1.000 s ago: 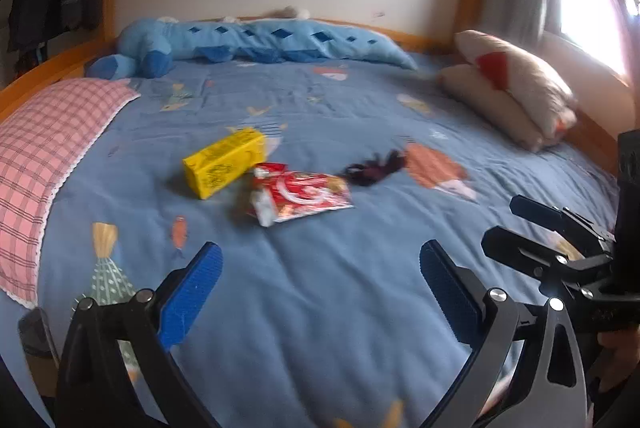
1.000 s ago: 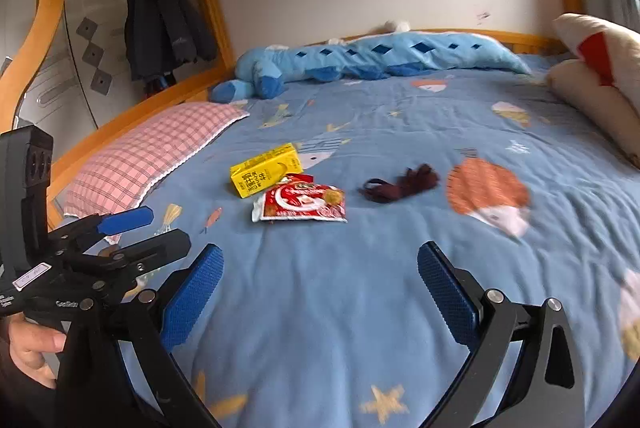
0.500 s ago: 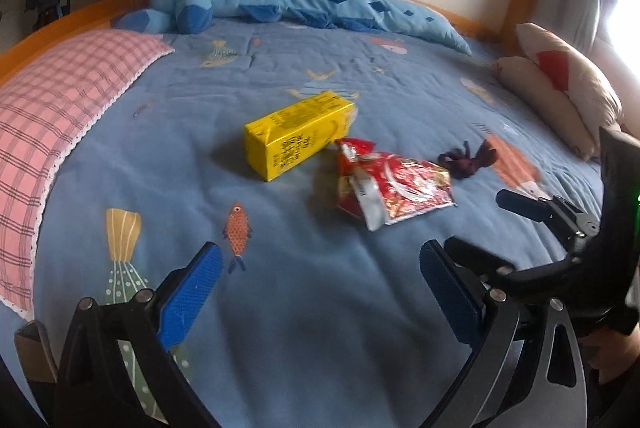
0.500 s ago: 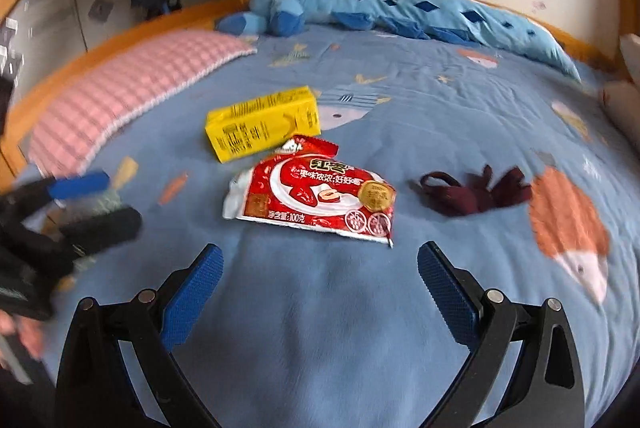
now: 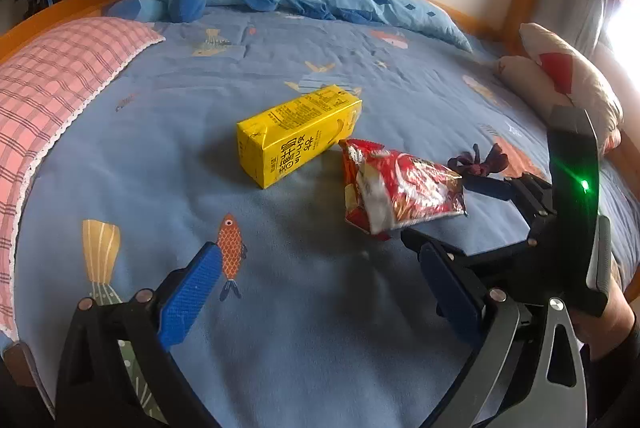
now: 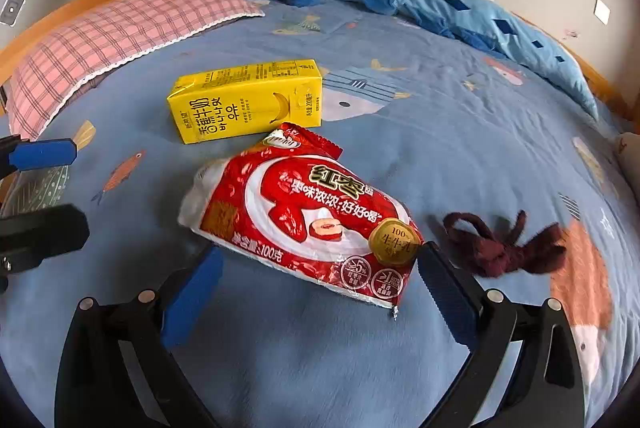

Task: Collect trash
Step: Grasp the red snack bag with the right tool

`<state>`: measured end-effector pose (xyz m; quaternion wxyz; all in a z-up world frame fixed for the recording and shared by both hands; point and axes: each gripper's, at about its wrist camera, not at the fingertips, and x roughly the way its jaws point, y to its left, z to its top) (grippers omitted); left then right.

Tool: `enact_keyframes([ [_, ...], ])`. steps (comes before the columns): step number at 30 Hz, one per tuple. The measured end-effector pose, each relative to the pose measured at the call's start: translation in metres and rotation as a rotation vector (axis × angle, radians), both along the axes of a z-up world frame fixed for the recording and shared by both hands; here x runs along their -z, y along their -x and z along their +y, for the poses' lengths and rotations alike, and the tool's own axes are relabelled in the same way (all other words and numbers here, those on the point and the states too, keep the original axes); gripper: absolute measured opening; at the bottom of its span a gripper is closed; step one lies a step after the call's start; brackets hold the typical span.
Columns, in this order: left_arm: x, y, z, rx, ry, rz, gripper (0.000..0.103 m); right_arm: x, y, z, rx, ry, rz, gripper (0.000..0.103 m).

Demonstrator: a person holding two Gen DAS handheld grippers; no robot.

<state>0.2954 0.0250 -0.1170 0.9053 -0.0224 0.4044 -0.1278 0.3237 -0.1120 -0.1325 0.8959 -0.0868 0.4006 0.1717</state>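
1. Red snack wrapper (image 6: 304, 224): lies mid-bed, touching the yellow carton (image 6: 246, 99).
2. Right hand-held gripper (image 6: 318, 292): jaws wide, straddling the wrapper's near edge.
3. Left hand-held gripper (image 5: 320, 304): wide, empty.
4. Risk: the slick film may slip, or the pads pinch the bedsheet (image 6: 440, 131).

Left wrist cam looks fwd between the left gripper (image 5: 320, 292) fingers, low over the bed (image 5: 360, 348), toward the far wall. Yellow carton (image 5: 296, 133) ahead, red wrapper (image 5: 400, 191) ahead-right by the right gripper (image 5: 448, 211). Right wrist cam much nearer: wrapper (image 6: 304, 224) just beyond its fingertips, carton (image 6: 244, 99) behind. Both views share them.
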Motion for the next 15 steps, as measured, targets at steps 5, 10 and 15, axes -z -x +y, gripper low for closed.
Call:
enact_keyframes([
  [5, 0.004, -0.002, -0.001, 0.0, 0.003, 0.01, 0.099, -0.004, -0.006, -0.003, -0.008, -0.031, -0.001, 0.088],
  [10, 0.002, -0.002, -0.003, 0.009, 0.003, 0.01, 0.099, -0.008, -0.005, 0.006, -0.01, 0.081, -0.06, 0.091],
  [15, 0.001, -0.001, -0.005, 0.014, 0.013, 0.007, 0.099, 0.002, -0.007, 0.021, -0.059, 0.204, -0.081, 0.091],
])
